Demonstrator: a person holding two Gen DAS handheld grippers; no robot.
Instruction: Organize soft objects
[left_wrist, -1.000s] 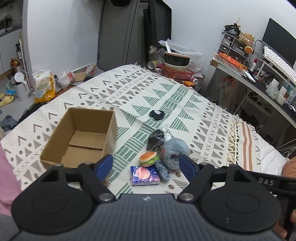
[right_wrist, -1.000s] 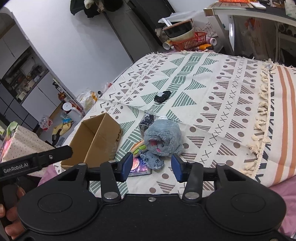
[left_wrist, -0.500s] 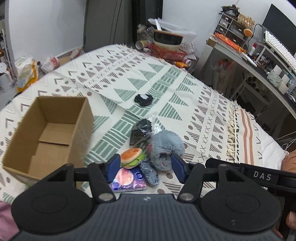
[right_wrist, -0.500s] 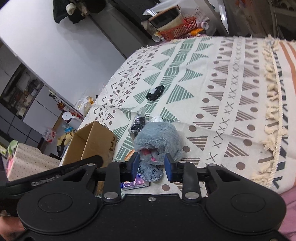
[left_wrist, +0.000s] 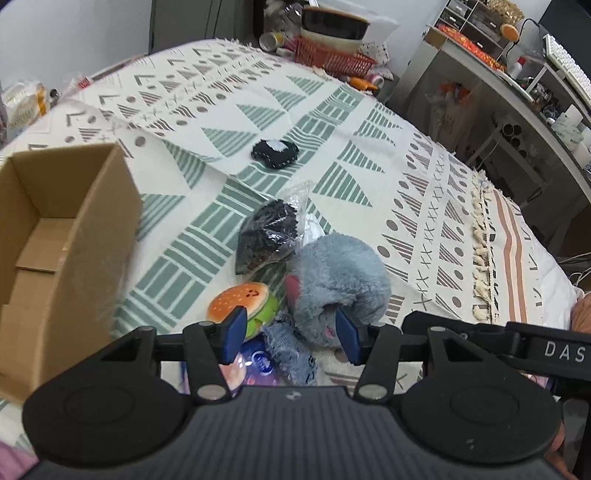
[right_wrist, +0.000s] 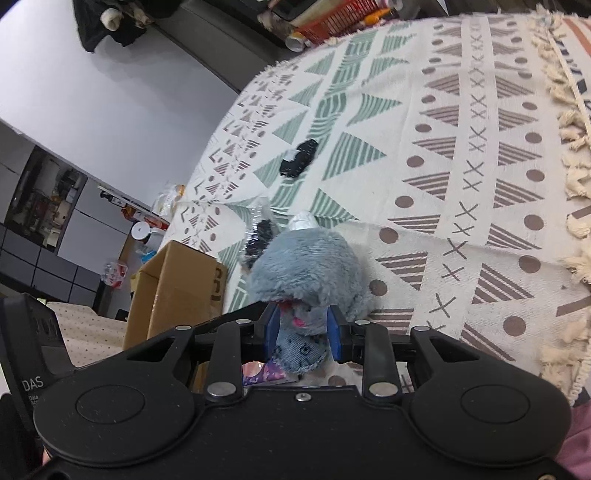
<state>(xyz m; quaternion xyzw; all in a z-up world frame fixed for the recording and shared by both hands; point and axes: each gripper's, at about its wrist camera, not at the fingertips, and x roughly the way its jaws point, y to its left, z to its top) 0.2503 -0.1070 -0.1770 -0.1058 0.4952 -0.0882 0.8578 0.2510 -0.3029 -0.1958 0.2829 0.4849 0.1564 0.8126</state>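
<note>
On the patterned bedspread (left_wrist: 332, 122) lies a pile: a grey plush (left_wrist: 343, 273) (right_wrist: 306, 266), a burger toy (left_wrist: 238, 301), a denim piece (left_wrist: 291, 350) (right_wrist: 299, 352), a purple packet (left_wrist: 255, 365) and a black item in a clear bag (left_wrist: 266, 236). My left gripper (left_wrist: 291, 334) hovers just over the pile. Its jaws are closing, with the denim piece and the plush's edge between them, untouched. My right gripper (right_wrist: 301, 328) has narrow jaws flanking the plush's pink-marked face end; no firm squeeze shows. An open cardboard box (left_wrist: 92, 258) (right_wrist: 173, 288) stands to the left.
A small black pouch (left_wrist: 275, 153) (right_wrist: 299, 158) lies alone farther up the bedspread. A red basket (left_wrist: 332, 59) sits past the far edge, and a cluttered desk (left_wrist: 517, 74) stands on the right. The tasselled fringe (left_wrist: 484, 258) runs along the right.
Both grippers have dropped and closed in on the pile, which now looms larger. Both pairs of jaws have narrowed. The pile and the box have not shifted.
</note>
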